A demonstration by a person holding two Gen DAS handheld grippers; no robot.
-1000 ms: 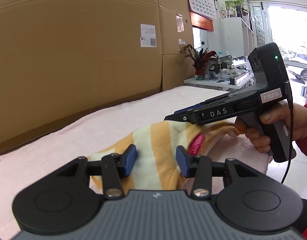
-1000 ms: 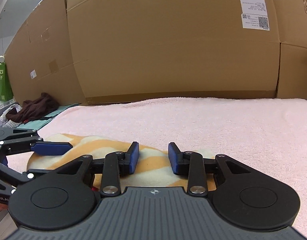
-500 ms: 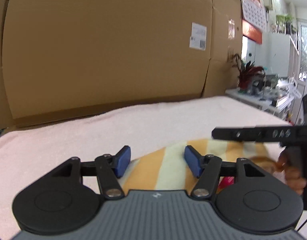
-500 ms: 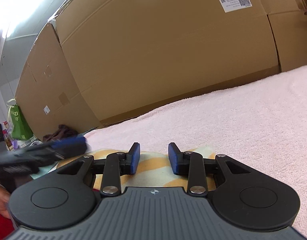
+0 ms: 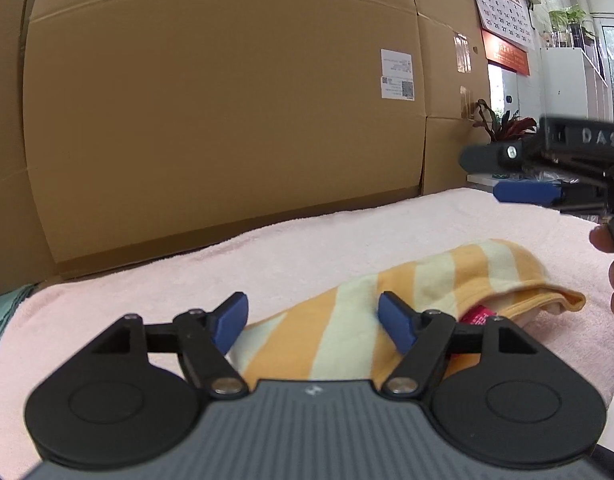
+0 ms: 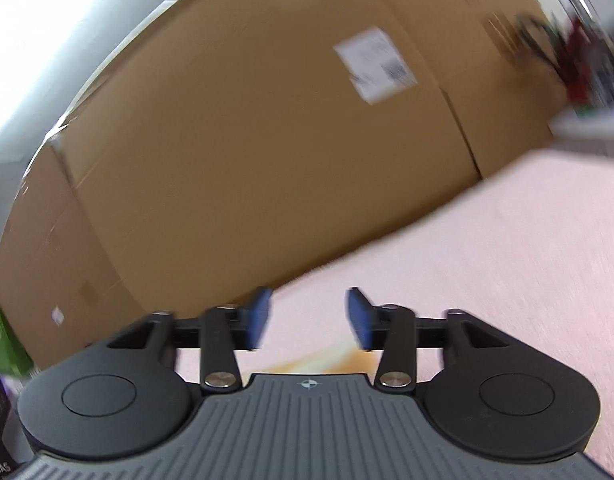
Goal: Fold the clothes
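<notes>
The orange-and-cream striped knit garment [image 5: 427,292] lay limp and light; its hemmed edge seemed best to pinch. Both the left gripper [image 5: 313,322] and right gripper [image 6: 309,318] were opening, empty.

One striped garment [image 5: 423,292] lies on one pink towel [image 5: 307,248]. Two claws show: the left claw [image 5: 313,322] and right claw [image 6: 309,318]. Perhaps three cardboard boxes [image 5: 211,120], one calendar [image 5: 501,0], one red-leaved plant [image 5: 507,124].

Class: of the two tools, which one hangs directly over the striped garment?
The left tool, opening above the striped garment; the right tool, also opening, hovers beyond it.
</notes>
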